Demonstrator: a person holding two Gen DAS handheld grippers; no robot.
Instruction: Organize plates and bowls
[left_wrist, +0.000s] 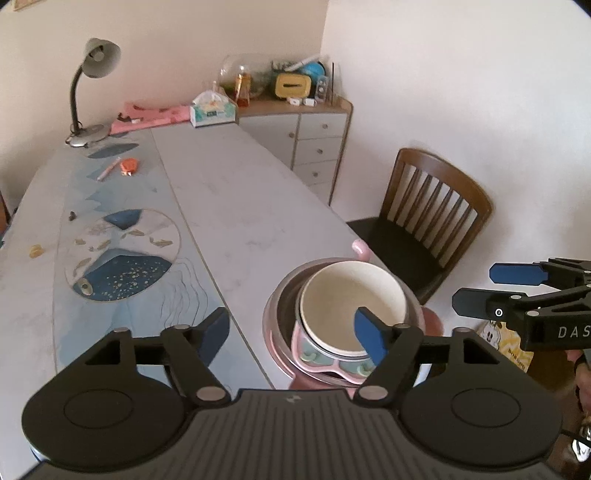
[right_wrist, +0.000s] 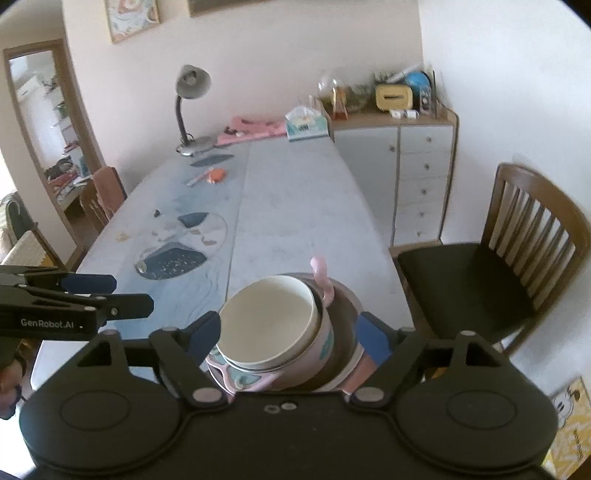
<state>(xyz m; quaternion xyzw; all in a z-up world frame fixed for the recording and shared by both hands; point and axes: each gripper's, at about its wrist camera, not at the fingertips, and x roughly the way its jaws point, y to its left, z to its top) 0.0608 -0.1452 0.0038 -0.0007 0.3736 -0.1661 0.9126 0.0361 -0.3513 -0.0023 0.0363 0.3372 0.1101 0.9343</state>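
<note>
Showing only rightward: doorway (right_wrist: 40, 147), behind nested bowls (right_wrist: 273, 332).

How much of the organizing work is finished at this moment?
Looks mostly done: the cream bowl is nested in the pink bowl, inside the metal bowl. Both the left gripper and right gripper are open, holding nothing. No loose dishes show on the table.

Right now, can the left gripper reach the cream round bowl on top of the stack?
Probably yes. The left gripper is open just before the cream round bowl, which sits uncovered atop the pink bowl. The right gripper stands beside, not between.
</note>
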